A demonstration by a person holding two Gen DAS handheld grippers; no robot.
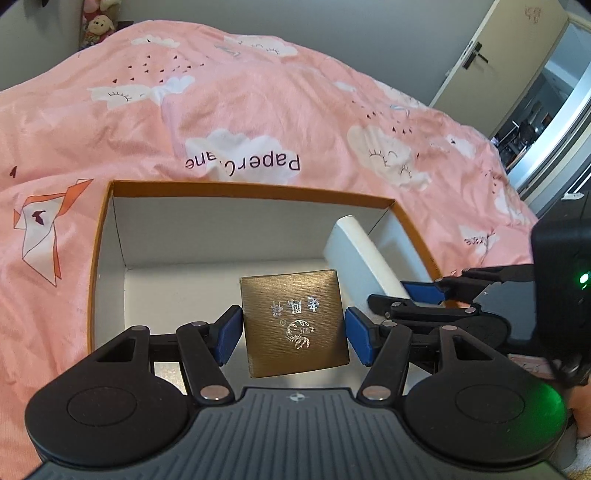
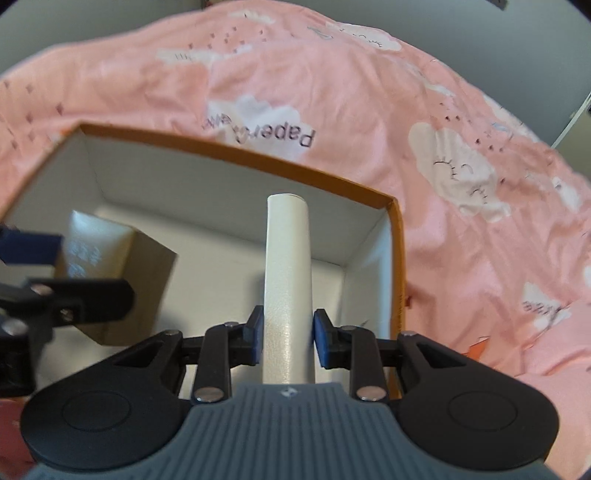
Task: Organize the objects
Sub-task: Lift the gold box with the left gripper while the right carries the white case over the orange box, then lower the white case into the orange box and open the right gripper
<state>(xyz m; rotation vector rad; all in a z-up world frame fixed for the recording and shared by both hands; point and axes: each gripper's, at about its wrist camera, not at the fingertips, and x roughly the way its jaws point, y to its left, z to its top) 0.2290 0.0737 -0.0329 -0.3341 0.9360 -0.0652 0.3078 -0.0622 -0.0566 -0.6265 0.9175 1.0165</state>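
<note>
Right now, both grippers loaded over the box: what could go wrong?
1. The grippers sit close together: the right gripper, shut on the white tube, could bump the left gripper or its gold box.
2. The tube may land leaning on the gold box.
3. The orange-rimmed box rests on a soft pink duvet, so a push could tip it.

pink cloud-print bedspread (image 1: 258,110), plush toy (image 1: 98,27), open door (image 1: 491,55).
</note>
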